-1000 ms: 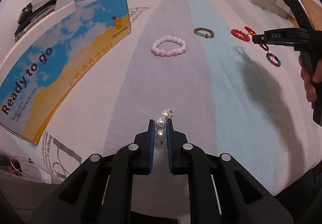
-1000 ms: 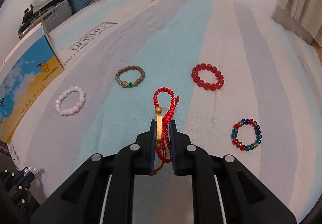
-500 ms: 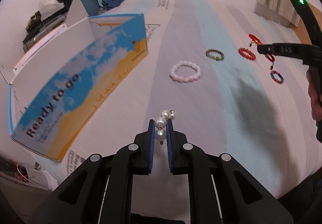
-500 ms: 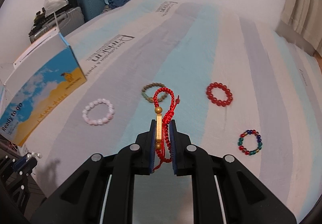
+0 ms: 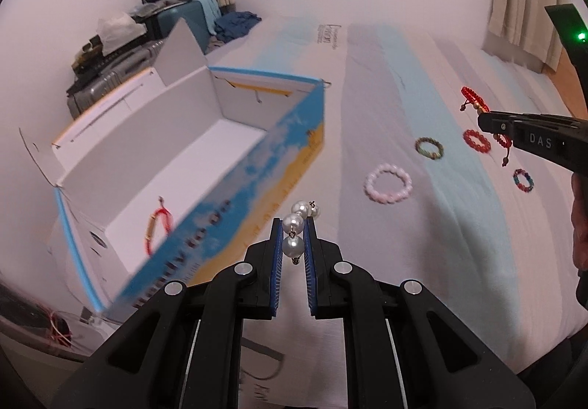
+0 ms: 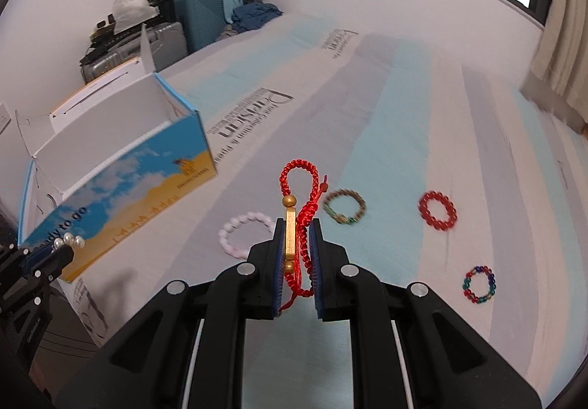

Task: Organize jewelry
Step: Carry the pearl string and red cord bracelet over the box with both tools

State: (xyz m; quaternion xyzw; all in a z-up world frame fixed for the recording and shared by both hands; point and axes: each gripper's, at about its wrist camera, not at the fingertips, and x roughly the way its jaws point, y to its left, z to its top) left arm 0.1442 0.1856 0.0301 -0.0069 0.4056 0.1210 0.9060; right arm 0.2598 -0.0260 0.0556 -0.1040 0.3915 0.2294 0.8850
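I am clamping a short pearl strand [image 5: 298, 229] in my left hand-held gripper [image 5: 293, 243], holding it in the air beside the open box [image 5: 235, 166] on the bed [image 5: 422, 262]. In my right hand-held gripper [image 6: 297, 243] I am pinching a red cord bracelet [image 6: 303, 196] with a gold bar. A similar red bracelet [image 5: 158, 229] is lying inside the box. Pink [image 6: 244, 232], brown-green [image 6: 344, 207], red bead [image 6: 438, 210] and multicolour [image 6: 479, 284] bracelets are lying on the bedsheet.

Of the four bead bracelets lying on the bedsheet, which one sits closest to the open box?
The pale pink bracelet: it lies nearest the box; the brown-green, red and multicoloured ones lie further away.
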